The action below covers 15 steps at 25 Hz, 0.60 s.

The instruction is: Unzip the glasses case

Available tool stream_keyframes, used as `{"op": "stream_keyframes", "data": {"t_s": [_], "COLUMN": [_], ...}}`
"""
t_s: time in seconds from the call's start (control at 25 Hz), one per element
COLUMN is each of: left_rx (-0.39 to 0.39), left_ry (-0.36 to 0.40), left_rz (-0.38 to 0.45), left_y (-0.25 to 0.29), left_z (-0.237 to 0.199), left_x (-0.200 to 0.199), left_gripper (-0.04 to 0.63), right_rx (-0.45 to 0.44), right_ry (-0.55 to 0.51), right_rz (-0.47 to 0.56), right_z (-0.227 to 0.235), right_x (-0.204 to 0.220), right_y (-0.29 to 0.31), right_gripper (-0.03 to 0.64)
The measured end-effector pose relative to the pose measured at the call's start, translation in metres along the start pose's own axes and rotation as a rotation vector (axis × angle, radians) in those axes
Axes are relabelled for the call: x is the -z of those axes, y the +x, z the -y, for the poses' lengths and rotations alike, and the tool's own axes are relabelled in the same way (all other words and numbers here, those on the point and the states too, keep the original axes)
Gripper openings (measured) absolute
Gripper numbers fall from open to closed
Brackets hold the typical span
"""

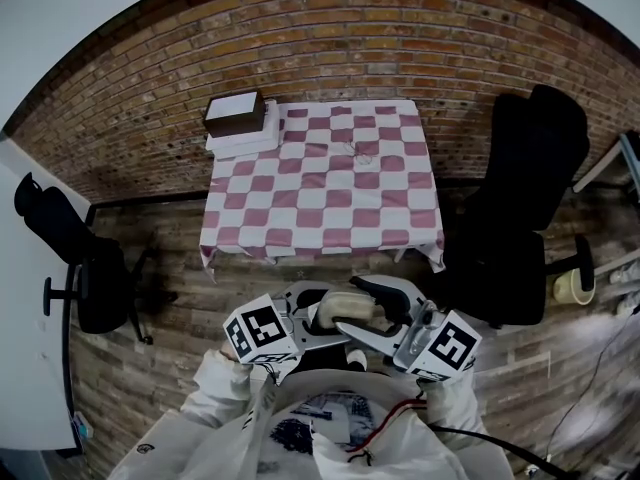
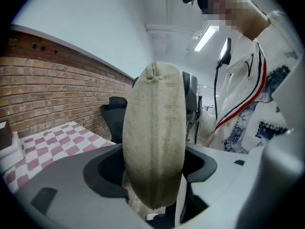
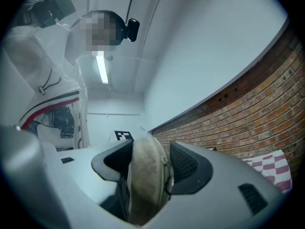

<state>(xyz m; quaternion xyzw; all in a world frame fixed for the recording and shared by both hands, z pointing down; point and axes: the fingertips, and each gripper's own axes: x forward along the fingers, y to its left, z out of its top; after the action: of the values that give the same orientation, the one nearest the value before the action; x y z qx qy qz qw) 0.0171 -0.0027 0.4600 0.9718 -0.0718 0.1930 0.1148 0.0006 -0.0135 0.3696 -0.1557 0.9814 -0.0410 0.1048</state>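
Note:
A beige fabric glasses case (image 1: 338, 314) is held in the air in front of the person's chest, between the two grippers. My left gripper (image 1: 318, 320) comes from the left and is shut on the case (image 2: 153, 137), whose rounded end stands up between its jaws. My right gripper (image 1: 368, 313) comes from the right, and its pads lie against both sides of the case (image 3: 147, 180). A small metal zip pull (image 3: 167, 185) shows on the case's right edge, beside the right pad. The far side of the case is hidden.
A table with a pink and white checked cloth (image 1: 320, 183) stands ahead against a brick wall (image 1: 400, 48). A brown box on white books (image 1: 236, 114) sits at its far left corner. One black office chair (image 1: 525, 208) is at the right and another (image 1: 85, 263) at the left.

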Motion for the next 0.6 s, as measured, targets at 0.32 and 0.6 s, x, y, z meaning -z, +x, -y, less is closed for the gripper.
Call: {"op": "stream_keyframes", "data": {"t_s": [0.32,0.6], "left_rx": [0.038,0.011], "left_ry": [-0.094,-0.13], "left_rz": [0.169,0.304], "left_y": [-0.009,-0.015], "left_z": [0.005,0.006], "left_x": [-0.018,-0.027], "left_gripper": [0.346,0.356], "right_rx": [0.027,0.022], "right_ry": [0.099,0.181], "right_rz": [0.091,0.165], "right_z": [0.005,0.008], "right_x": [-0.01,-0.013], "right_y": [-0.001,-0.001], "right_gripper": [0.258,0.256]}}
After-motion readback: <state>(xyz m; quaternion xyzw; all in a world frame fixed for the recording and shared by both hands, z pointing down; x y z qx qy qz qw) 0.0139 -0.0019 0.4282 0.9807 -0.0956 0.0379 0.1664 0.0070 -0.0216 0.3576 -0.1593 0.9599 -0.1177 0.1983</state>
